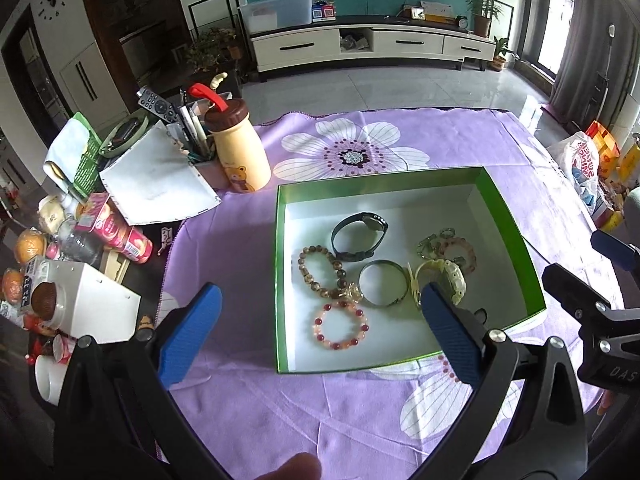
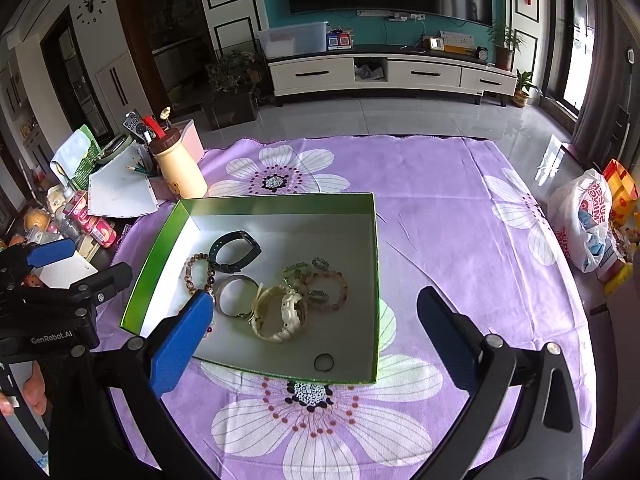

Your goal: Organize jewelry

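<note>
A green box with a white inside sits on the purple flowered cloth. In it lie a black watch, a brown bead bracelet, a red bead bracelet, a metal bangle, a cream watch, a pink bead bracelet and a small dark ring. My left gripper is open and empty above the box's near left edge. My right gripper is open and empty above the box's near side.
A cream bottle with a brown lid, a pen holder, a white card, cans and fruit crowd the table's left. A plastic bag lies at the right edge.
</note>
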Available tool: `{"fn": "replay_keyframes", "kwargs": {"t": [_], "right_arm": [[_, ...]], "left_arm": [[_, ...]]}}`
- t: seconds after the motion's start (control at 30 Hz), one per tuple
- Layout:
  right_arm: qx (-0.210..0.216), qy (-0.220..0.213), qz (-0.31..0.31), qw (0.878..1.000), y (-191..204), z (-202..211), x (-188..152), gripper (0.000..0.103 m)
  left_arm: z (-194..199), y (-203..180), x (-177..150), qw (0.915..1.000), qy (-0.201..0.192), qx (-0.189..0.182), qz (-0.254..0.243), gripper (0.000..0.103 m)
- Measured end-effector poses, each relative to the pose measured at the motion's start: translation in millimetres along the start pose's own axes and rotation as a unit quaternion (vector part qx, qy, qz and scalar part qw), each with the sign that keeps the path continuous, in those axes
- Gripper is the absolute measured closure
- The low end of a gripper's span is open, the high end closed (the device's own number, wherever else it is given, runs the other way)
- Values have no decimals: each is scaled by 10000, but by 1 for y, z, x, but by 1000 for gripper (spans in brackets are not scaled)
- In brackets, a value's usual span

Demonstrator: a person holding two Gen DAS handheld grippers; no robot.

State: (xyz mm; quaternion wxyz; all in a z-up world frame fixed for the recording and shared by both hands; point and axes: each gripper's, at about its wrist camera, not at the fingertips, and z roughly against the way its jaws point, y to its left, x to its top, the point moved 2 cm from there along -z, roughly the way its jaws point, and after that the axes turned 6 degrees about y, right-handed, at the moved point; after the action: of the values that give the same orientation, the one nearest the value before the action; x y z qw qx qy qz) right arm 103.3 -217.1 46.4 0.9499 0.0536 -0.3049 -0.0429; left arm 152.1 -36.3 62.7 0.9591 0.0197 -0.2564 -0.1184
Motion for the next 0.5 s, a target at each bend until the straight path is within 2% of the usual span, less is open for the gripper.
{"fn": "replay_keyframes", "kwargs": {"t": [0.27, 0.5], "right_arm": [[-77, -34, 23, 10000, 3, 13, -2, 1], [-104, 42, -6, 9999, 5, 16, -1, 1]], "left_arm": [[8, 1, -4, 9997, 204, 58, 85, 2], [13, 2, -5, 9995, 227, 226, 56, 2]]}}
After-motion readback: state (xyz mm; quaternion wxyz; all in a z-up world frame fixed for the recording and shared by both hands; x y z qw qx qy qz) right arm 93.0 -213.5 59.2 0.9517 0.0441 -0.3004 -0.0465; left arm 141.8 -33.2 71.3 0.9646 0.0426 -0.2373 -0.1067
